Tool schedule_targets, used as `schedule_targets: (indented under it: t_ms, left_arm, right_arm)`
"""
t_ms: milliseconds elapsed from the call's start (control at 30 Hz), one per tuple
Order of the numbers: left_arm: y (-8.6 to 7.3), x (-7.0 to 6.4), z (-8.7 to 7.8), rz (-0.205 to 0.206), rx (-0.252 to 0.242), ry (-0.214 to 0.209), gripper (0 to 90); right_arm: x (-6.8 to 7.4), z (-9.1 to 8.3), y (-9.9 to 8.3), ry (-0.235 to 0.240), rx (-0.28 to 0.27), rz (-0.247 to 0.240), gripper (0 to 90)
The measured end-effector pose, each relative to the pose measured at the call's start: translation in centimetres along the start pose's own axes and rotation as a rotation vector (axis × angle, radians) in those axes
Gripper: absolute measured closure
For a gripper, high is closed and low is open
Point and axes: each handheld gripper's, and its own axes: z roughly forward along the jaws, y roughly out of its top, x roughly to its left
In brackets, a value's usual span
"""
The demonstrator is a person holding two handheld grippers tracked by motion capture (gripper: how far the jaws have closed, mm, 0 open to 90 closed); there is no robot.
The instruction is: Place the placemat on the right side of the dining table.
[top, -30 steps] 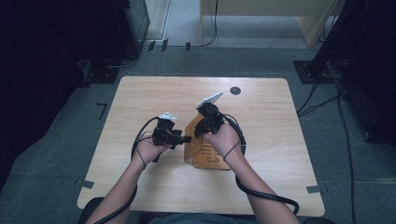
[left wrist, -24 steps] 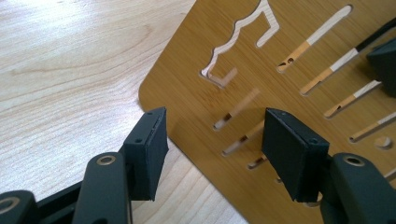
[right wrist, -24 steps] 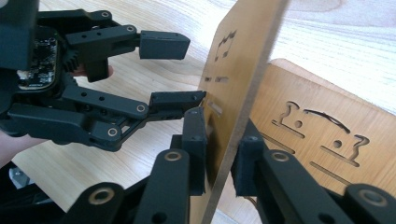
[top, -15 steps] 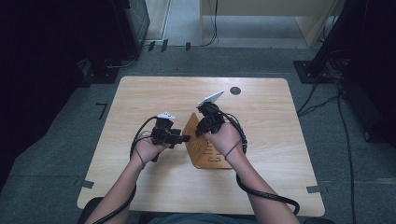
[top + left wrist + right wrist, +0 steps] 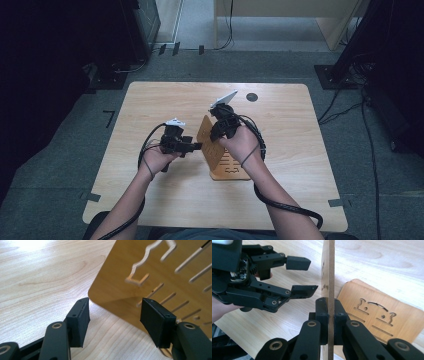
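Note:
A thin wooden panel with cut slots stands tilted on edge at the table's middle. My right gripper is shut on its top edge; in the right gripper view the jaws clamp the panel's thin edge between them. A second wooden panel with cutouts lies flat on the table just right of it, also seen as the flat panel. My left gripper is open just left of the standing panel. The standing panel's lower corner sits just beyond the open jaws. The left gripper points at the panel's face.
A small black disc sits near the far edge of the light wooden table. Cables trail from both grippers, one looping to the front right edge. Dark equipment and cables stand on the floor around the table.

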Motion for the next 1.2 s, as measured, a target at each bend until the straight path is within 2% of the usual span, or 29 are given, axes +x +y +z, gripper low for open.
schedule_targets:
  t_ms: [100,267,467,500,667,967,1200]
  left_arm:
    - [0.0,0.0,0.0,0.002,0.001,0.001,39.6]
    - [0.0,-0.1,0.1,0.006,0.005,0.002,39.6]
    - [-0.1,-0.2,0.4,0.010,0.018,-0.013,39.2]
    - [-0.1,-0.3,0.5,0.011,0.019,-0.013,39.2]
    - [-0.2,-0.5,0.7,0.020,0.029,-0.019,38.8]
    - [-0.3,-0.3,0.8,0.024,0.043,-0.009,37.5]
    - [-0.4,-0.2,0.8,0.026,0.046,-0.003,37.3]
  right_arm:
    - [-0.3,-0.4,0.0,-0.003,-0.005,0.010,87.7]
    - [-1.5,-1.2,-0.1,-0.007,-0.013,0.029,87.6]
    - [-2.4,-1.7,-0.3,-0.018,-0.016,0.043,87.7]
    - [-2.6,-1.8,-0.3,-0.034,-0.014,0.039,87.7]
    - [-3.0,-1.9,-0.4,-0.058,-0.012,0.035,87.6]
    - [-4.4,-2.4,-0.8,-0.069,-0.013,0.043,87.6]
    - [-5.7,-2.9,-1.1,-0.077,-0.034,0.075,87.7]
